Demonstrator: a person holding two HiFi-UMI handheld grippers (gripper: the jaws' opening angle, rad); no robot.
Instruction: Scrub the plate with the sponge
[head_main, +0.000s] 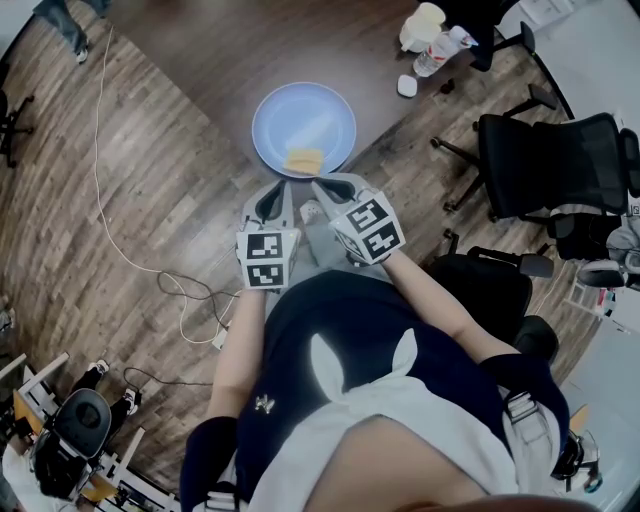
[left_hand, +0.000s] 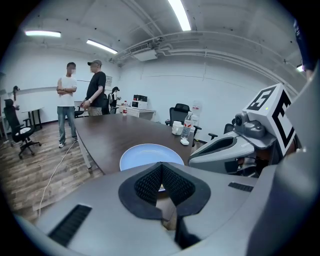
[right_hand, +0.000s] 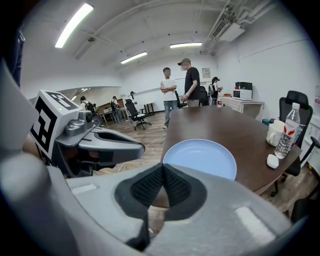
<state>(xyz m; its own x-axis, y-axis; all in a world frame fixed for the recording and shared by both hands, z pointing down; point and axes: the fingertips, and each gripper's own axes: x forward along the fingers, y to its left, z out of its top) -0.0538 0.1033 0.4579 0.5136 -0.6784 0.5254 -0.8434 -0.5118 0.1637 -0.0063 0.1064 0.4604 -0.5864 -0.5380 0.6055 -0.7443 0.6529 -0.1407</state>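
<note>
A pale blue plate (head_main: 303, 122) lies on the dark brown table (head_main: 220, 50), near its edge. A yellow sponge (head_main: 305, 160) rests on the plate's near rim. My left gripper (head_main: 284, 186) and right gripper (head_main: 317, 185) hover side by side just short of the plate, over the floor, both shut with nothing between the jaws. In the left gripper view the shut pads (left_hand: 161, 169) cover the near part of the plate (left_hand: 142, 151). The right gripper view shows the same: shut pads (right_hand: 163, 171) in front of the plate (right_hand: 202, 156). The sponge is hidden in both gripper views.
A white cup (head_main: 420, 25), a water bottle (head_main: 440, 52) and a small white object (head_main: 407, 86) stand at the table's far right. Black office chairs (head_main: 545, 160) are to the right. A white cable (head_main: 110, 200) trails on the wooden floor. Two people (right_hand: 179, 87) stand beyond the table.
</note>
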